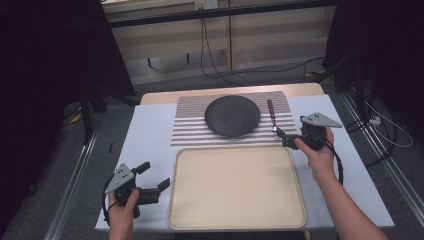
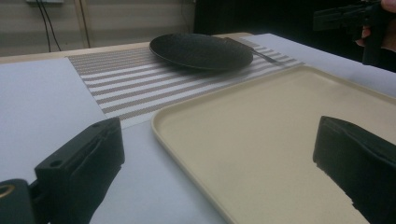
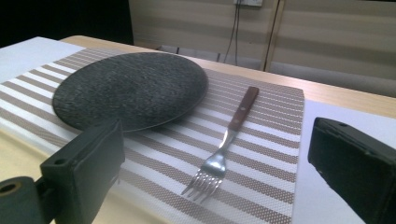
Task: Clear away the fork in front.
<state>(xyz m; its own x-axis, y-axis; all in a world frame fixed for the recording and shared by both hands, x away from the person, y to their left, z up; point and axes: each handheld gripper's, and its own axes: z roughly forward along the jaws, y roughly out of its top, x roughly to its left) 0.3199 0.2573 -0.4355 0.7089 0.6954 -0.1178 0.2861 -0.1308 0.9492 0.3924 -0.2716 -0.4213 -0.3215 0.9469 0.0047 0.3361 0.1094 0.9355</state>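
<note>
My left tool sits low at the worktop's near left corner, jaws wide, empty, aimed across the tray. My right tool, forearm reaching forward, hovers jaws wide just behind the fork, which lies on the striped mat beside the dark plate.

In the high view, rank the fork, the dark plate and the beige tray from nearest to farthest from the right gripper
1. Fork: just off the right gripper tips, on the striped placemat's right side.
2. Beige tray: its far right corner lies just below the gripper.
3. Dark plate: mid-placemat, beyond the fork.
</note>
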